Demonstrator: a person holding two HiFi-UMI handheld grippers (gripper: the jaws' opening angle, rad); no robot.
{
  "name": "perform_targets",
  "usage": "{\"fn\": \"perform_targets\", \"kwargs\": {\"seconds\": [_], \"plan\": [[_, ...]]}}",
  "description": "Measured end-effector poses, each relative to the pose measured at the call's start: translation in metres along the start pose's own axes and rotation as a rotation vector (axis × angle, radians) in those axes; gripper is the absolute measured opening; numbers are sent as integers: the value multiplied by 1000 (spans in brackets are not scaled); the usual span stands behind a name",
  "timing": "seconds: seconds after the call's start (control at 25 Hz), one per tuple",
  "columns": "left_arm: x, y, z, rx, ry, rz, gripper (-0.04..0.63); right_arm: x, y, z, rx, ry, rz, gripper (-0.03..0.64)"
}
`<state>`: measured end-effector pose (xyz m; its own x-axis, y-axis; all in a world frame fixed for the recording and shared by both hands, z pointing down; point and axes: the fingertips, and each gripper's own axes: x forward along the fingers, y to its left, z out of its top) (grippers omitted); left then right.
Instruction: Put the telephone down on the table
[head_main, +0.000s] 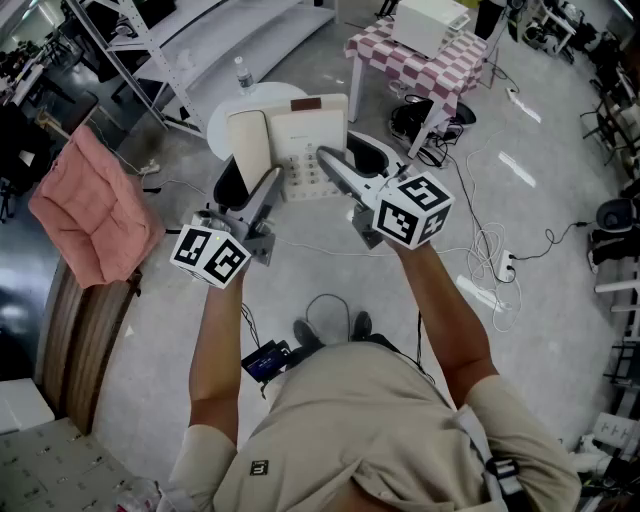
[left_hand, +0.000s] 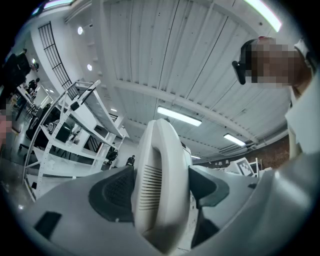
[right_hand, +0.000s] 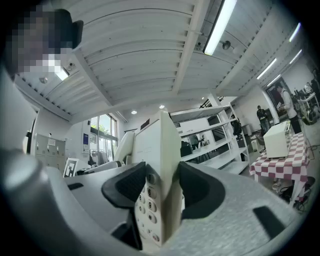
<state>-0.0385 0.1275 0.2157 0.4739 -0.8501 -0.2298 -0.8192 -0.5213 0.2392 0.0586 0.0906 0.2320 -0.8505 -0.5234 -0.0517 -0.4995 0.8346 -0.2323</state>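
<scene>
A cream desk telephone (head_main: 308, 140) is held up in the air between both grippers, its keypad toward me. Its handset (head_main: 250, 145) lies along the phone's left side. My left gripper (head_main: 250, 186) is shut on the handset (left_hand: 157, 165); in the left gripper view both dark pads of the left gripper (left_hand: 161, 190) press its ribbed sides. My right gripper (head_main: 350, 163) is shut on the phone's right edge. In the right gripper view the telephone body (right_hand: 161, 150) stands edge-on between the pads of the right gripper (right_hand: 162, 190), with number keys showing.
A round white table (head_main: 232, 118) with a bottle (head_main: 243, 73) stands just beyond the phone. Farther right is a checkered table (head_main: 430, 68) bearing a white appliance (head_main: 430, 25). A pink cloth (head_main: 95, 205) hangs at left. Cables (head_main: 490, 255) trail over the floor at right.
</scene>
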Motion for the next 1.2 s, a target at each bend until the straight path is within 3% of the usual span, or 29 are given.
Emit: {"fn": "perform_targets", "kwargs": {"seconds": [1.2], "plan": [[-24,54,13,-39,5,-63,333,48,28,-12,-14,-10,-60,193]]}}
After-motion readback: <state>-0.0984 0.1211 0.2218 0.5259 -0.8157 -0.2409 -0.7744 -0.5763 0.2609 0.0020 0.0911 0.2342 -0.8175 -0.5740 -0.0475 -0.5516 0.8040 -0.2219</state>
